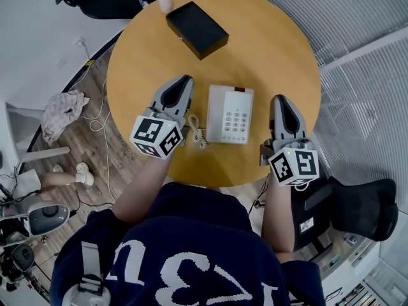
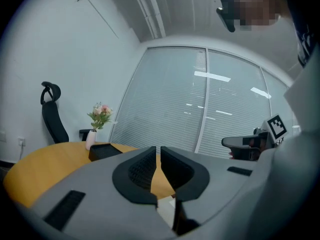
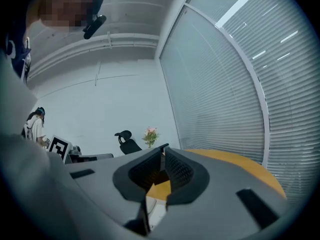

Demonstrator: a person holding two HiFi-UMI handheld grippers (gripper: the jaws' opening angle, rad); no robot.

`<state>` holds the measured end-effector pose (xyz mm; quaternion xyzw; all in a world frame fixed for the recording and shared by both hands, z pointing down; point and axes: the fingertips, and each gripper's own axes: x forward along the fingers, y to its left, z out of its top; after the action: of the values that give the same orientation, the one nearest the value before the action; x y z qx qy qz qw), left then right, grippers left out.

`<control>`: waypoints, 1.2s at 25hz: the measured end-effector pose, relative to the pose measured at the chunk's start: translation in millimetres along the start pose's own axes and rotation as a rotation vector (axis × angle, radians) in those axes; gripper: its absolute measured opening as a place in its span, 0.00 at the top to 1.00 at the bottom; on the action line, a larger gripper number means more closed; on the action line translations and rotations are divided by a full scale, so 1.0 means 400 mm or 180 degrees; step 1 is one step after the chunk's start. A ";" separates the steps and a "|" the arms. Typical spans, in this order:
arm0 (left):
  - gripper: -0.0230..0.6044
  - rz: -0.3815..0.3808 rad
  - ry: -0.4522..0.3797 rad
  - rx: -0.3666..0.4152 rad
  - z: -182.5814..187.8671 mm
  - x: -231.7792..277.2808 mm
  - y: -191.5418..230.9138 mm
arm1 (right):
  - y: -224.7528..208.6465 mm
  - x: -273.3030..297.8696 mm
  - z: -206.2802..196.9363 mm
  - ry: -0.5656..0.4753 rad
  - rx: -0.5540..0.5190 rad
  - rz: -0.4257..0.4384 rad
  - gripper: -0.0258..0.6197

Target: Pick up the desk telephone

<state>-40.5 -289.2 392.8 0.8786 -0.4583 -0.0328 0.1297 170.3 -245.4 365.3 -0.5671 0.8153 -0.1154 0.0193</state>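
**Desk telephone [image 1: 230, 114] flanked by two closed grippers, not yet held**

The desk telephone is seen lying flat on the round wooden table [image 1: 268, 50], a little toward the table's 6 o'clock edge. Its keypad [image 1: 236, 121] is on the 3 o'clock half, and a coiled cord [image 1: 196, 131] is bunched just beside its 9 o'clock side. A black box [image 1: 197, 29] lies well apart toward 12 o'clock, and a small vase [image 1: 164, 2] of flowers stands at the rim near 11 o'clock.

The telephone is judged to be a light, stiff plastic shell, smooth enough to slip under a weak pinch. The plain 9 o'clock half is probably a handset resting loose in its cradle, which could tip off if the body is tilted. The cord can be expected to drag and tug as the body is raised. The two long edges, at 9 and 3 o'clock, are judged the best places to take hold, with the body kept level.

The left gripper [image 1: 187, 80] is held at the telephone's 9 o'clock, near it above the cord, with a gap visible between them. Its jaws are seen pressed together in the left gripper view, with nothing between them. The right gripper [image 1: 279, 98] is held at the 3 o'clock side, apart from the telephone. Its jaws are likewise closed on nothing in the right gripper view.
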 end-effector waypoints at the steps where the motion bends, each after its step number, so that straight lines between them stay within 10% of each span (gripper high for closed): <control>1: 0.94 -0.0015 0.0058 -0.0055 -0.021 0.004 0.003 | -0.005 0.006 -0.023 0.0071 0.0017 -0.0005 0.91; 16: 0.63 -0.0400 0.1326 -0.1022 -0.397 0.047 0.000 | -0.082 0.064 -0.409 0.1154 0.0528 0.0099 0.75; 25: 0.54 -0.0653 0.1930 -0.2099 -0.536 0.056 -0.045 | -0.116 0.085 -0.594 0.1825 0.1301 0.0417 0.59; 30: 0.51 -0.0791 0.2113 -0.2169 -0.558 0.056 -0.066 | -0.114 0.085 -0.634 0.1984 0.1697 0.0625 0.57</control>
<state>32.7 -248.9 602.6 0.7973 -0.2472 0.0856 0.5439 159.0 -249.7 624.9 -0.3999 0.7739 -0.4859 -0.0714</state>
